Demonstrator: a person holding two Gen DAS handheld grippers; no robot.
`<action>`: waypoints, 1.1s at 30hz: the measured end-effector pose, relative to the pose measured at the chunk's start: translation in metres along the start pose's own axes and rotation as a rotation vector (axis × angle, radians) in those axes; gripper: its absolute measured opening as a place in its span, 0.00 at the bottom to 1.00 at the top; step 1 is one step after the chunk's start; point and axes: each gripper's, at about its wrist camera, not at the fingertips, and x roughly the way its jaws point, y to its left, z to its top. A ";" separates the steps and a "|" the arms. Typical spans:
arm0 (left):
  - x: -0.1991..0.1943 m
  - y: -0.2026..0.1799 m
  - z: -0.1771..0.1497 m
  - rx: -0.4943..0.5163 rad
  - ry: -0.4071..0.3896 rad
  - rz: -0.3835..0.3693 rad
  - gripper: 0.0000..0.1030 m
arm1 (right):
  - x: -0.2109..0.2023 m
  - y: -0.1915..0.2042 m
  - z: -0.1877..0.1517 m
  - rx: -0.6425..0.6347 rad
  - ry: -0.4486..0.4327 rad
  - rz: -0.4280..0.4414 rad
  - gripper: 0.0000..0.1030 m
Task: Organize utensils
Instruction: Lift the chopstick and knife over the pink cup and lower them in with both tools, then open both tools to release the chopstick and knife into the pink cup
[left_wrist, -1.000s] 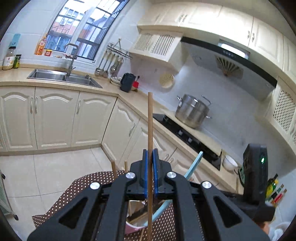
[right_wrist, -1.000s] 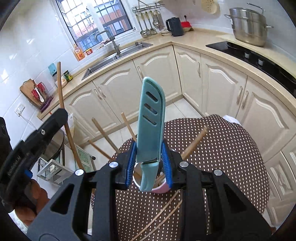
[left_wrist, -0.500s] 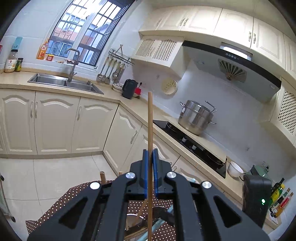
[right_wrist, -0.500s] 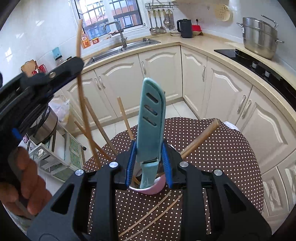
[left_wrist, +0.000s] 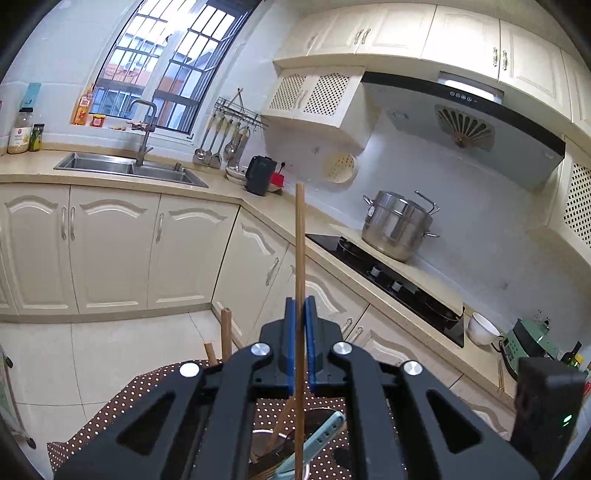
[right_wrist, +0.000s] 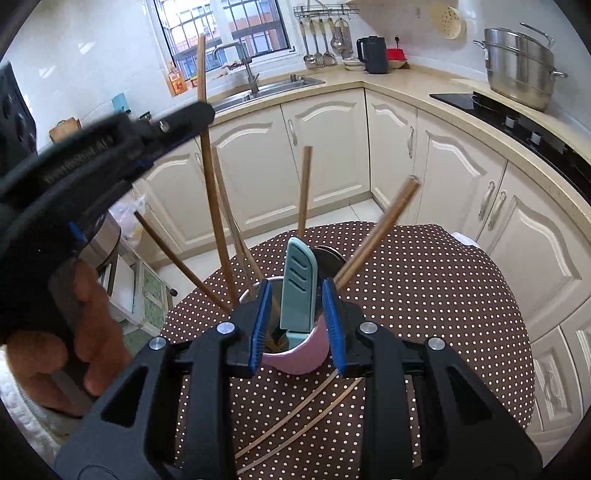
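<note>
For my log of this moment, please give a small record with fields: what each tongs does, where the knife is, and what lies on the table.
left tongs: shut on a wooden chopstick, held upright above the cup
right tongs: open, pads on either side of the sheathed knife, not touching it
pink cup: holds the knife and several chopsticks
polka-dot tablecloth: two thin sticks lie near the cup

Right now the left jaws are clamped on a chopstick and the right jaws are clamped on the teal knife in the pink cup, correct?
Not quite. The right wrist view shows the right gripper open, its jaws apart on either side of the teal knife, which stands in the pink cup. The left gripper does clamp a chopstick.
</note>
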 end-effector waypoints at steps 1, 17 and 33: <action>0.001 0.000 -0.001 0.001 0.000 0.001 0.05 | -0.002 -0.001 0.000 0.004 -0.004 -0.001 0.30; 0.005 -0.007 -0.022 0.084 -0.019 0.061 0.05 | -0.010 -0.021 -0.015 0.039 0.000 0.000 0.41; 0.001 -0.012 -0.020 0.090 -0.056 0.082 0.05 | -0.014 -0.034 -0.029 0.078 0.012 -0.003 0.41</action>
